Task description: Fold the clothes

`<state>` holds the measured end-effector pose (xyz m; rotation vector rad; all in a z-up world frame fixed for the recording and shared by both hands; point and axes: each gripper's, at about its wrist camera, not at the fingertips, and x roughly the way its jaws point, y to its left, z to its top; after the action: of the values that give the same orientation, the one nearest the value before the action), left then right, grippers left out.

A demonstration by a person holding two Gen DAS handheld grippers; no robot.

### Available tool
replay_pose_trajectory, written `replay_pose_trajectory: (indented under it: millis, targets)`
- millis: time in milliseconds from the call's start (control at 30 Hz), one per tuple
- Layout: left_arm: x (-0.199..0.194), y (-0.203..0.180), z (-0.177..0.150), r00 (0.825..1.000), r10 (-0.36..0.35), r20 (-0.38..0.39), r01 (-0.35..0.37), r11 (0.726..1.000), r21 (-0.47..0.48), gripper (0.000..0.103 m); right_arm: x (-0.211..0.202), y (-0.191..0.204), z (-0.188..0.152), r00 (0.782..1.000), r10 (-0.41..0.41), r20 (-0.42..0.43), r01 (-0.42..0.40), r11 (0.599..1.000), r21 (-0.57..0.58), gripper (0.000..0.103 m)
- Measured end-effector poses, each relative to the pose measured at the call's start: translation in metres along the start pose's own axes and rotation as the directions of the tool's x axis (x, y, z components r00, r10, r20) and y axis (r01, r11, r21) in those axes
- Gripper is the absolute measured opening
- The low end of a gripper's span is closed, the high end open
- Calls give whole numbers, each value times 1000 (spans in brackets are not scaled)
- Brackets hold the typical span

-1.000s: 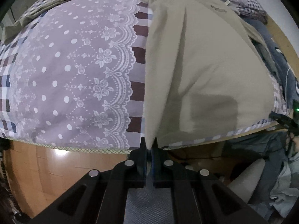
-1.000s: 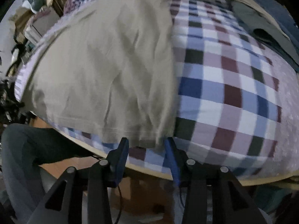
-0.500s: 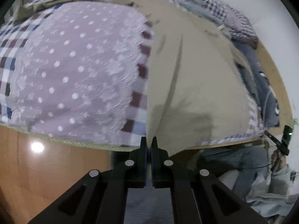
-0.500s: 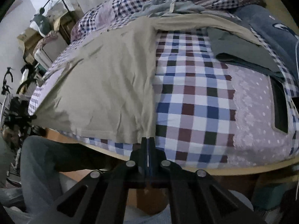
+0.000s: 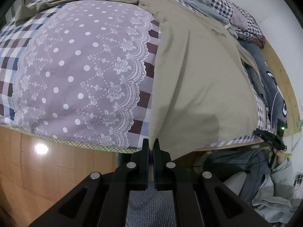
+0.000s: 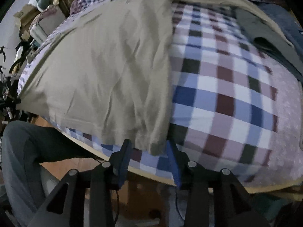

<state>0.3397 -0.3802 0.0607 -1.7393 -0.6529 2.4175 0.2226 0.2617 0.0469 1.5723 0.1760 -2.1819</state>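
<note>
Shirt [image 5: 198,79] spread on bedspread [image 5: 79,71] (hem at near edge); folded clothes [image 5: 212,9] behind it.

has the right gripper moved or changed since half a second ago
Yes. The right gripper was shut then; its jaws now stand open around the hem corner of the beige garment, and the checked bedspread looms larger, so it sits closer to the bed.

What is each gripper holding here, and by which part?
The left gripper is shut on the beige shirt, pinching its near corner at the hem. The right gripper is open around the shirt's other hem corner, holding nothing.
</note>
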Motion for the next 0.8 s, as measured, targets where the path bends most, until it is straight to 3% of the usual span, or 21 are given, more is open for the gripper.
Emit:
replay_pose_trajectory:
  millis: [167, 267, 300, 333, 633, 800]
  targets:
    - [10, -4, -3, 1000, -1, 1, 1, 1000, 1, 2, 15, -5, 4, 1000, 23, -10, -23, 1000, 1, 43]
    - [14, -1, -4, 1000, 4, -3, -4, 1000, -9, 2, 18, -1, 7, 1000, 11, -1, -11, 1000, -19, 40]
    - [15, 0, -5, 1000, 5, -4, -5, 1000, -13, 2, 19, 0, 7, 1000, -13, -4, 13, 999, -32, 28]
    - [17, 1, -6, 1000, 5, -5, -5, 1000, -17, 2, 20, 1, 6, 999, -31, -9, 31, 999, -38, 1]
    - [8, -6, -9, 999, -42, 15, 42, 999, -10, 2, -41, 2, -9, 995, -44, 90, 48, 998, -43, 2]
    - [-6, -8, -12, 988, -146, 52, 148, 988, -36, 2, -77, 6, -10, 995, -33, 96, 36, 999, -28, 1]
